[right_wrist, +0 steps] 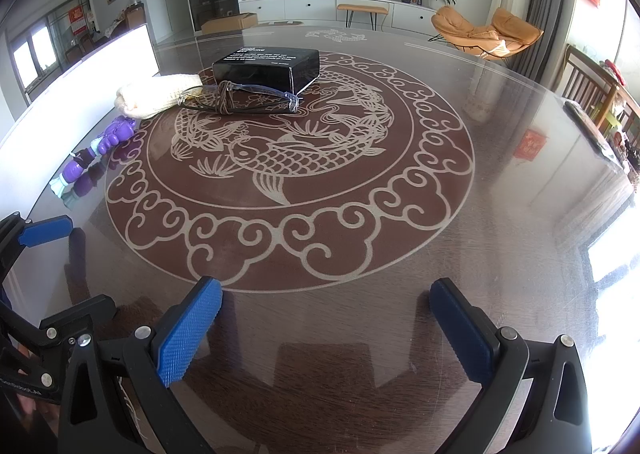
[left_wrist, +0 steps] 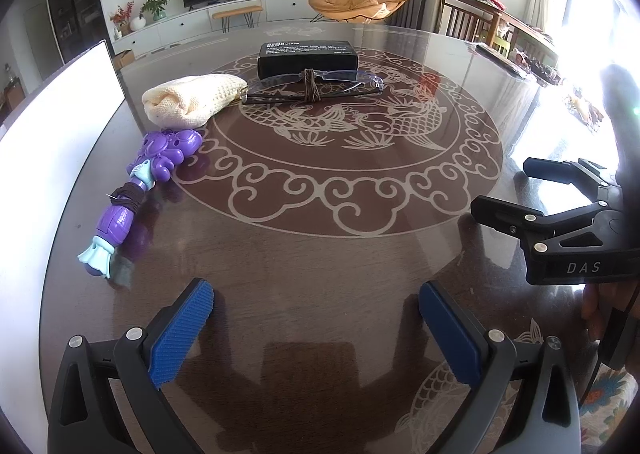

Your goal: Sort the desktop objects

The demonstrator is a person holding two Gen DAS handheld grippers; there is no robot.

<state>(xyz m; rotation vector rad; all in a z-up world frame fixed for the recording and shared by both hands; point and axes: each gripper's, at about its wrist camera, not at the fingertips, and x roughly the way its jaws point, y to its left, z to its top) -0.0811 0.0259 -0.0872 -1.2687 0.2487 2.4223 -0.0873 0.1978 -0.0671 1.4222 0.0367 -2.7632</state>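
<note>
Both tools stand wide open and hold nothing: the left tool (left_wrist: 316, 312) and the right tool (right_wrist: 326, 312) hover low over the near part of the glossy surface (right_wrist: 500, 181), well apart from the things to be sorted.

Taking the black box (left_wrist: 307, 58) as the landmark, the folded glasses (left_wrist: 312, 87) lie just in front of it, touching or nearly touching its front face. The cream knitted pouch (left_wrist: 192, 101) lies beside the box on the side toward the white board (left_wrist: 52, 141), its end meeting the glasses' tip. The purple toy (left_wrist: 136, 193) lies nearer the tools than the box, along the board's edge.

The glasses look light, thin and fragile, with clear lenses and dark arms bound by a brown cord; the bound middle seems the safest grip, since the lenses may slip or scratch. The box looks rigid, smooth cardboard, probably light, best pinched across its short sides. The pouch is soft and ribbed, so it should compress and hold easily. The toy is hard moulded plastic, lumpy and likely slippery on the glass; its narrow corded waist suits a grip.
</note>
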